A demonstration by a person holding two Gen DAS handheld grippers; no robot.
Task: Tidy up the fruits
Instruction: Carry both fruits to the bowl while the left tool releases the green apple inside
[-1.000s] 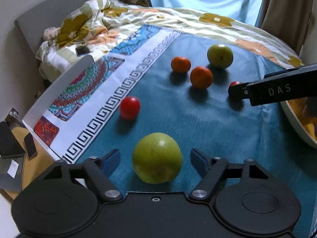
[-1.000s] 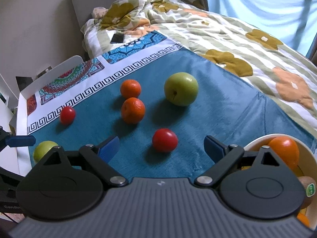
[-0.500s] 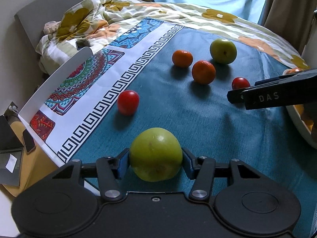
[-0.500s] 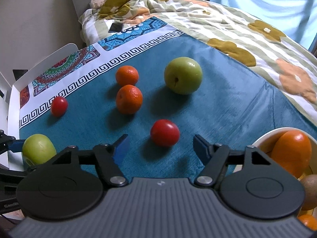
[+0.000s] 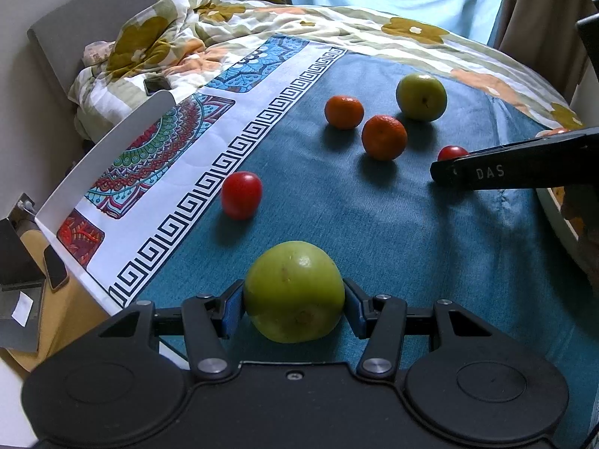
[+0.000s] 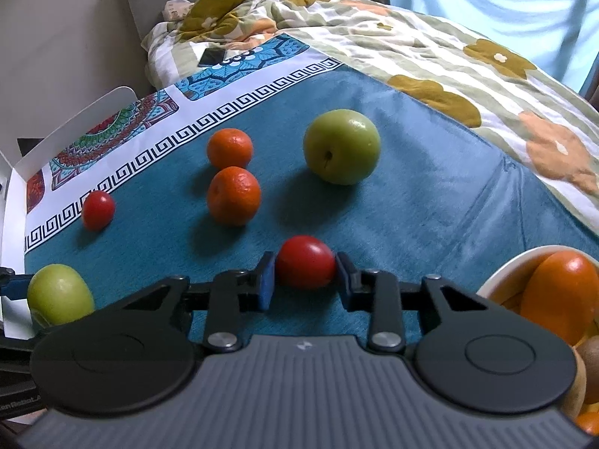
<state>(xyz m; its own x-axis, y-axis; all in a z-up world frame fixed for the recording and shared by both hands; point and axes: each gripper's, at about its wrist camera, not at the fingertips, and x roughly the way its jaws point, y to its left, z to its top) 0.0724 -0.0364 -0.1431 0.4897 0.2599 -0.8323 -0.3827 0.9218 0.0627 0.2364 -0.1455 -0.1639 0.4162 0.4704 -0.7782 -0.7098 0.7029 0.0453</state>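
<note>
So far: several fruits already lie in the white bowl (image 6: 498,280) at the near right.
Left gripper (image 5: 294,301): pads clamped on the near green apple (image 5: 294,292), which sits on the teal cloth (image 5: 411,243).
Right gripper (image 6: 305,275): jaws just closed; pads pinch a red tomato (image 6: 305,266).
Left to do: another tomato (image 5: 241,194), two mandarins (image 6: 233,195), far apple (image 6: 340,146).
Axis: held apple roundish, slightly wider across the jaws; a stem or blossom dimple faces the camera.

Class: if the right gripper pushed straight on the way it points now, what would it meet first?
The right gripper is already shut on a red tomato. Beyond that, probably the nearer mandarin, though depth is hard to judge.
</note>
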